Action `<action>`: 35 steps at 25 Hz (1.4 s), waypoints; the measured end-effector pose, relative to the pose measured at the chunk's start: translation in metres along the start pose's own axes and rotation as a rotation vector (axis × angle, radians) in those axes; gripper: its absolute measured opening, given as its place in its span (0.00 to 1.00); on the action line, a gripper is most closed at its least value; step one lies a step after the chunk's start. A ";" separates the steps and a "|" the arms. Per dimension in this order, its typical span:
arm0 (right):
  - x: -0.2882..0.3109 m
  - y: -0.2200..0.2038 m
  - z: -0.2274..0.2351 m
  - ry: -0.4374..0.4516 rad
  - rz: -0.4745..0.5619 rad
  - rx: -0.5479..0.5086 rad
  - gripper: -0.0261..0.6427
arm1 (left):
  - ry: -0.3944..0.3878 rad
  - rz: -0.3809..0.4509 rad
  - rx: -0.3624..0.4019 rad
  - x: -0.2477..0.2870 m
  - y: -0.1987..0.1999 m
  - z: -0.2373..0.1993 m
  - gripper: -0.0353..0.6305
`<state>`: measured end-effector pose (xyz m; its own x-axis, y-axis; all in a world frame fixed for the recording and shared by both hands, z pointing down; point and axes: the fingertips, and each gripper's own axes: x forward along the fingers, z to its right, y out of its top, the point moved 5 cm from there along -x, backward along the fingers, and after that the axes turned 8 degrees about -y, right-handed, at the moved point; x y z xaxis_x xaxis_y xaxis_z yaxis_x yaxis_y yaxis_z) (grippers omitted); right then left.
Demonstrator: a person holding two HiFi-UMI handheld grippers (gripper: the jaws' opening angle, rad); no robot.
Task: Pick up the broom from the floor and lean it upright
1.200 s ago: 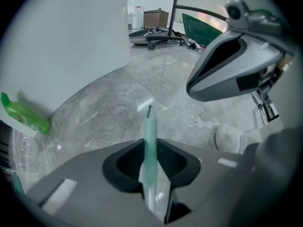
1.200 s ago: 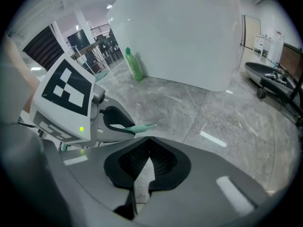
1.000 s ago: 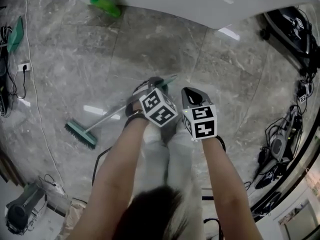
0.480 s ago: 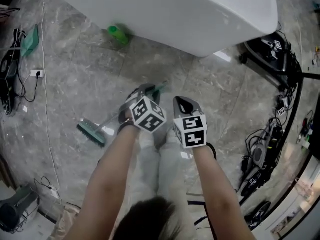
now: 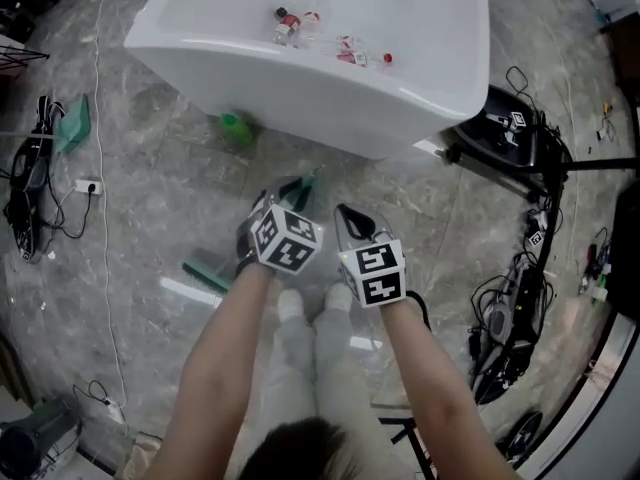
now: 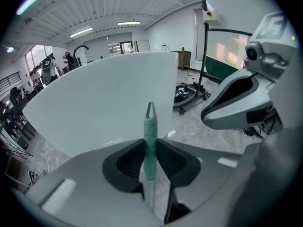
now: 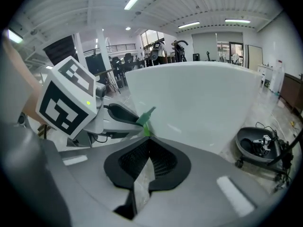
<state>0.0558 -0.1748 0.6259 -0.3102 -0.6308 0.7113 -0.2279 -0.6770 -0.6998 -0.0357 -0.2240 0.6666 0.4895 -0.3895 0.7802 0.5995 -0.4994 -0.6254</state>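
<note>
The broom has a silver shaft, a green handle end [image 5: 304, 182] and a green brush head [image 5: 206, 274] low by the floor, partly hidden behind my left forearm. My left gripper [image 5: 290, 192] is shut on the green handle end [image 6: 150, 137], which sticks up past the pads [image 6: 130, 161] toward the white tub. My right gripper [image 5: 347, 214] hangs close to the right of it, apart from the broom, its jaws together with nothing between them. In the right gripper view, that gripper [image 7: 147, 139] sits just below the green handle tip [image 7: 145, 117] and the left gripper [image 7: 111, 115].
A large white tub [image 5: 330, 98] with several small items inside stands just ahead. A green bottle [image 5: 237, 125] lies on the grey stone floor by its base. A power strip and cables [image 5: 85, 186] lie at left; wheeled equipment and cables [image 5: 510, 138] crowd the right.
Both grippers have risen together, lifting the broom's handle end. The brush head has drawn in closer under my left arm, and the white tub has come fully into view.
</note>
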 end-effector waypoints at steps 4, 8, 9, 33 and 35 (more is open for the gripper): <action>-0.015 0.030 0.005 -0.003 0.048 -0.011 0.04 | 0.020 0.054 -0.025 -0.015 0.029 -0.016 0.18; -0.030 0.053 0.009 -0.003 0.075 -0.007 0.04 | 0.050 0.101 -0.062 -0.030 0.061 -0.037 0.18; -0.032 0.057 0.009 -0.001 0.080 -0.004 0.04 | 0.059 0.112 -0.070 -0.033 0.068 -0.043 0.18; -0.042 0.138 0.053 0.000 0.196 0.009 0.04 | 0.197 0.237 -0.123 -0.048 0.198 -0.140 0.18; -0.043 0.131 0.055 0.006 0.187 0.035 0.04 | 0.202 0.230 -0.102 -0.044 0.200 -0.140 0.19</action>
<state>0.0901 -0.2573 0.5068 -0.3497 -0.7449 0.5682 -0.1334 -0.5607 -0.8172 -0.0257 -0.4148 0.5081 0.4630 -0.6421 0.6110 0.4162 -0.4512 -0.7895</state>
